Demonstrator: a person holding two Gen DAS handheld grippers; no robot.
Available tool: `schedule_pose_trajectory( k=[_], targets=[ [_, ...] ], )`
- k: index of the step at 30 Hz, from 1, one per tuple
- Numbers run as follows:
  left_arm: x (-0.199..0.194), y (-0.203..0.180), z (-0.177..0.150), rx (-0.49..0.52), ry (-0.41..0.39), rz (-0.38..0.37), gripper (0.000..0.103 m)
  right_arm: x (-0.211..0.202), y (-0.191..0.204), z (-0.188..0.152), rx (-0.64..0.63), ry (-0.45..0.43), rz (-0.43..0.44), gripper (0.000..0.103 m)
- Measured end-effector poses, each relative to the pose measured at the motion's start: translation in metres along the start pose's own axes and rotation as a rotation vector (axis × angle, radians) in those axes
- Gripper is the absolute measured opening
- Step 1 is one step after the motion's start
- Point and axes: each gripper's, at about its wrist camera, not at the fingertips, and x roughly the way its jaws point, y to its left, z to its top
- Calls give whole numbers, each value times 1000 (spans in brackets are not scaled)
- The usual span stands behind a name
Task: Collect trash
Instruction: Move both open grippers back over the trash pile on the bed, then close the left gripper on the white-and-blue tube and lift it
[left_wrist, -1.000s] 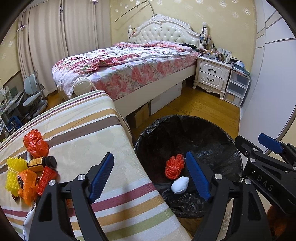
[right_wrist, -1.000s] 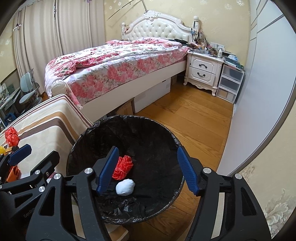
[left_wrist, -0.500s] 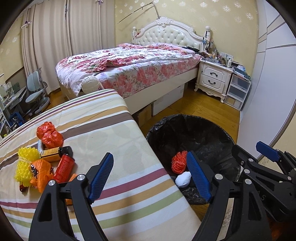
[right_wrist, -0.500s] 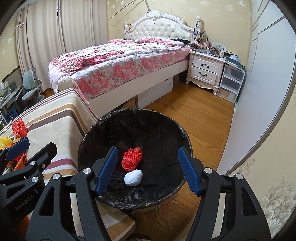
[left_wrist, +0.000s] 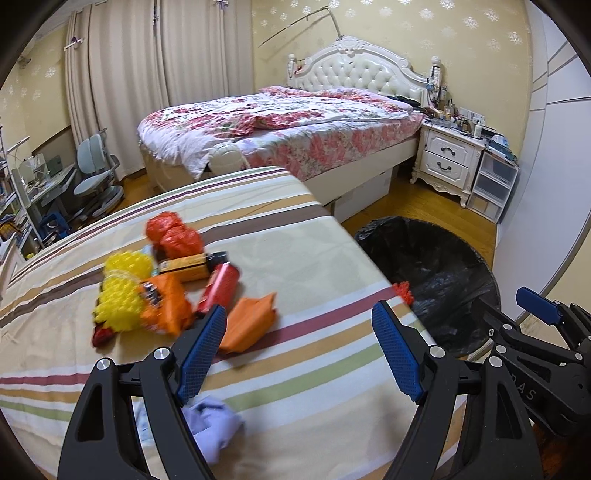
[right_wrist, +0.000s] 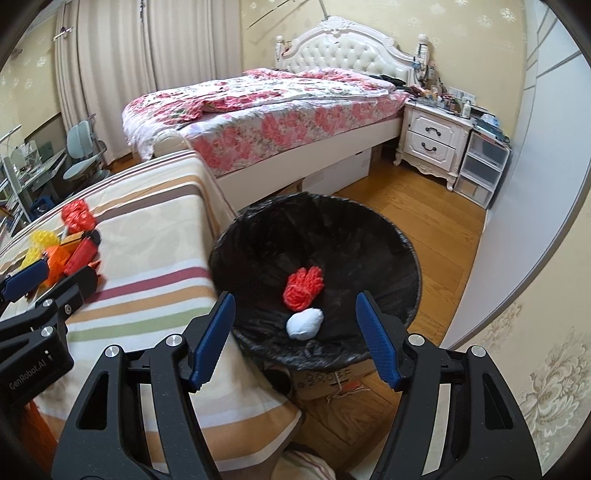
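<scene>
On the left claw's (right_wrist: 26, 277) black body, white lettering reads "GenRobot.AI".

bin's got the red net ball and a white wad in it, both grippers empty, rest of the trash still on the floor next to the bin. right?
One thing is off: the remaining trash lies on the striped cloth of the raised surface beside the bin, not on the floor, as the left wrist view shows. The rest holds: red net ball and white wad are in the bin, and left gripper and right gripper are empty.

a loose trash pile (left_wrist: 173, 288) lies on the striped cloth (left_wrist: 303, 236); beside it, the black-lined bin (right_wrist: 332, 236) holds two pieces.
</scene>
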Motion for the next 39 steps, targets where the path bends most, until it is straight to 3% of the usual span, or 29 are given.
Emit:
schedule_pose_trajectory(
  k=[14,26,39],
  targets=[
    [-19,74,-28,-94,33,110,78,-17,61,-17,-92,8,100,66],
    [2,99,-40,-100,111,112,78,-10,85,-19,-131,30,132,66],
    [1,107,-46,-87,137,60,47,-8,93,-22,-147,40,145,66]
  ],
)
